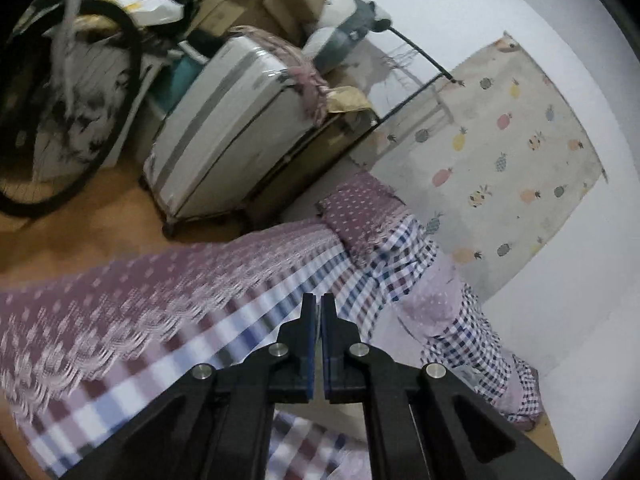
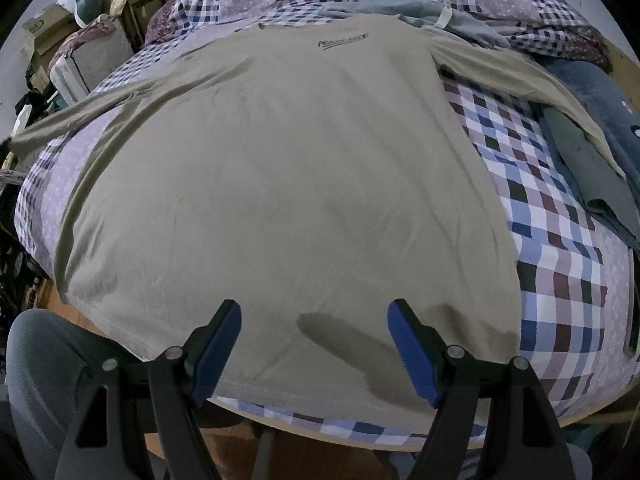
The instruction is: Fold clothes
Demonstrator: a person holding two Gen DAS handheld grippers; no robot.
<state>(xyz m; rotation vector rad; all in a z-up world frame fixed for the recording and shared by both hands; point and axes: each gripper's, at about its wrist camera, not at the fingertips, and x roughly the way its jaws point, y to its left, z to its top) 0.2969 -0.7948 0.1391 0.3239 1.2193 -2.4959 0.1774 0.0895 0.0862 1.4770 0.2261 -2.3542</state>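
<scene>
The beige long-sleeved shirt (image 2: 280,168) lies spread flat, front up, on the checked bedspread (image 2: 552,248), its left sleeve (image 2: 72,116) trailing over the bed's edge and its right sleeve (image 2: 520,84) reaching toward a pile of other clothes (image 2: 592,120). It looks light, thin and limp, so it will sag and slide; a sleeve cuff or hem corner seems the best hold. The left tongs (image 1: 321,308) are pressed together, seemingly on nothing though blur hides much, while the right tongs (image 2: 314,320) stand wide apart over the hem.

In the left wrist view the checked bedcover (image 1: 132,364) at eight o'clock is smeared by motion blur. In the right wrist view the shirt's (image 2: 280,168) chest lettering (image 2: 343,41) at twelve o'clock is unreadably small, and its left sleeve (image 2: 48,124) runs off at nine o'clock.
</scene>
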